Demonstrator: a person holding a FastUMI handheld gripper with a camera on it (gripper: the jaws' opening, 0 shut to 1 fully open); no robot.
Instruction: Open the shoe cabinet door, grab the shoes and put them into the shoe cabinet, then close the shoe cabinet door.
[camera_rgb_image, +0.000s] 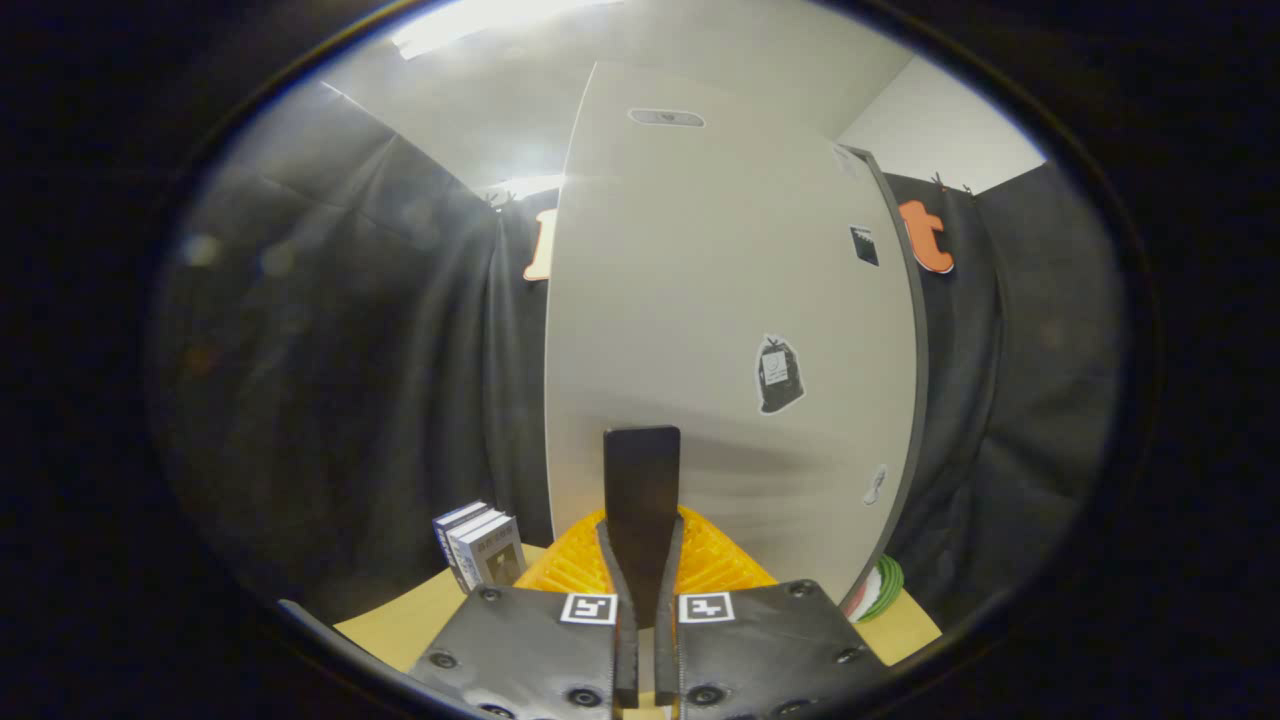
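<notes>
A: What is the tool (641, 560) at?

B: Its two fingers (612, 575) stand drawn in close, and a flat dark handle (641, 480) rises from between them. Both fingers press on its lower end, so the tool is closed on that handle.

A: And what does the handle belong to?

B: It lies against the pale door (720, 330) of the shoe cabinet, which stands upright just ahead of the fingers. Whether the door is fully shut or a little ajar I cannot tell; its dark right edge (905, 400) curves down beside the black cloth.

A: Anything on the door?

B: A few stickers: a dark bag-shaped one (779, 375) above and right of the handle, a small dark square (864, 245) higher up, a pale one (875, 485) low near the right edge.

A: What lies under the tool?

B: An orange ribbed thing (715, 560), just behind the fingers at the foot of the door, on a yellowish worktop (410, 625). To the left of the fingers stand some small boxes (480, 545). To the right, past the door's edge, sits a green and white round thing (880, 590), partly hidden.
</notes>
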